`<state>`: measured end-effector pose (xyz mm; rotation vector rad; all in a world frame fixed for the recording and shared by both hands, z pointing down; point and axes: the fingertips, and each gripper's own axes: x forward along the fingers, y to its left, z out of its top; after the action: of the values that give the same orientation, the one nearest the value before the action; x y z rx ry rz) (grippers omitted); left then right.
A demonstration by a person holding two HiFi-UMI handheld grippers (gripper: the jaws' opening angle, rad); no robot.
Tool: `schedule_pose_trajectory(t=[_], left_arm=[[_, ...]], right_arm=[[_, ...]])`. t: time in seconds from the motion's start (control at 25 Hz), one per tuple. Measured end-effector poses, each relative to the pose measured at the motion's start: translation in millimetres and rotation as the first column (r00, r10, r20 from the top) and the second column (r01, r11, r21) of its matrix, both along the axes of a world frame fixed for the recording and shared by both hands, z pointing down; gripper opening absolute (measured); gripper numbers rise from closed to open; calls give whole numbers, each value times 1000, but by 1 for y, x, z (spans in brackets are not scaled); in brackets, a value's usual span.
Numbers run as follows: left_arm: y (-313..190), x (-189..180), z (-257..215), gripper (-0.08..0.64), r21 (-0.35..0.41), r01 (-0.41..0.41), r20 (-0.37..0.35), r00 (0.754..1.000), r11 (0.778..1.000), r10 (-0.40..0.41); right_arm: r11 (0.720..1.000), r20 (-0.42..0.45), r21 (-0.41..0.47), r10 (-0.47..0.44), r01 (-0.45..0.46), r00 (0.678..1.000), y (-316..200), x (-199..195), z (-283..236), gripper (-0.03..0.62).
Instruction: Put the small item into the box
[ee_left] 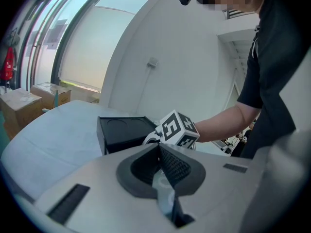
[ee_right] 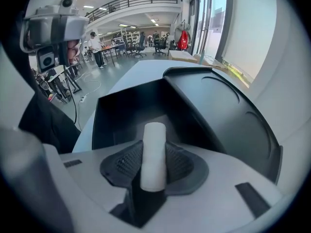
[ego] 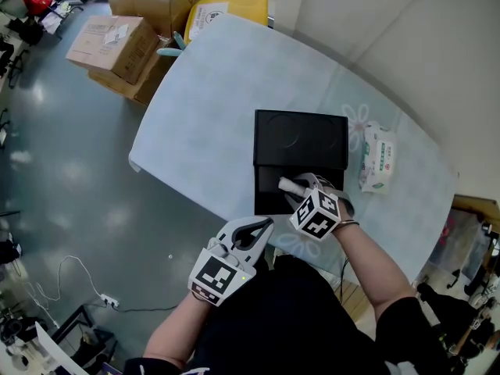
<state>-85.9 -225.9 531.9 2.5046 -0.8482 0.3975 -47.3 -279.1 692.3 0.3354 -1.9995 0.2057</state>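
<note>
small item (ee_right: 154, 140): short white cylinder, judged light, stiff and smooth, so apt to slip. best gripped across its middle. the right gripper (ee_right: 153, 165) has its jaws clamped on it over the open black box (ego: 266, 195) at the table's (ego: 211, 108) near edge. the box looks empty, lid (ego: 301, 137) tipped back. left gripper (ee_left: 163, 164): jaws together, holding nothing, off the table.

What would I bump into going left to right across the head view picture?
Cardboard boxes → black box → white wipes pack. The right claw's white tube overlaps the box, so it's skipped.
</note>
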Motion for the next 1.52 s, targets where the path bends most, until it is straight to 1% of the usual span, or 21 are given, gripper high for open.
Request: schedule_pose_trajectory(t=[0.24, 0.44, 0.6, 0.72, 0.84, 0.92, 1.04, 1.2, 1.28, 1.36, 1.44, 1.52], left_arm=[[5, -1, -7, 8, 12, 22, 3, 1000, 1000, -22], [12, 9, -17, 8, 30, 24, -2, 1000, 999, -24], [21, 20, -27, 8, 54, 14, 1, 1000, 998, -14], [28, 28, -39, 8, 70, 16, -1, 1000, 997, -16], [33, 37, -47, 8, 101, 14, 2, 1000, 995, -14], [38, 42, -55, 8, 117, 23, -1, 1000, 993, -23], [46, 51, -68, 8, 167, 36, -5, 999, 985, -36], [56, 61, -90, 8, 214, 61, -15, 998, 975, -59], [62, 66, -96, 8, 246, 68, -13, 998, 967, -67], [68, 70, -104, 8, 269, 77, -8, 997, 960, -78], [75, 74, -112, 8, 282, 94, -6, 995, 955, -96], [84, 77, -119, 8, 287, 114, -5, 993, 951, -118]], right_arm=[[1000, 27, 7, -5, 5, 1000, 3, -5, -7, 143], [999, 59, 48, 5, -8, 998, 3, -1, -27, 146], [996, 118, 69, 51, -59, 992, 6, 7, -51, 146], [988, 188, 92, 105, -124, 976, 9, 17, -78, 144], [974, 285, 111, 158, -197, 945, 10, 26, -108, 144], [965, 354, 114, 182, -236, 917, 14, 32, -129, 144], [952, 446, 125, 196, -278, 873, 26, 42, -160, 141], [938, 555, 145, 188, -316, 811, 43, 57, -200, 91], [930, 597, 154, 182, -334, 781, 51, 66, -216, 50], [923, 629, 165, 172, -346, 758, 60, 75, -231, 25], [920, 654, 174, 159, -351, 740, 69, 83, -243, 11], [920, 675, 174, 149, -352, 723, 78, 90, -253, 11]])
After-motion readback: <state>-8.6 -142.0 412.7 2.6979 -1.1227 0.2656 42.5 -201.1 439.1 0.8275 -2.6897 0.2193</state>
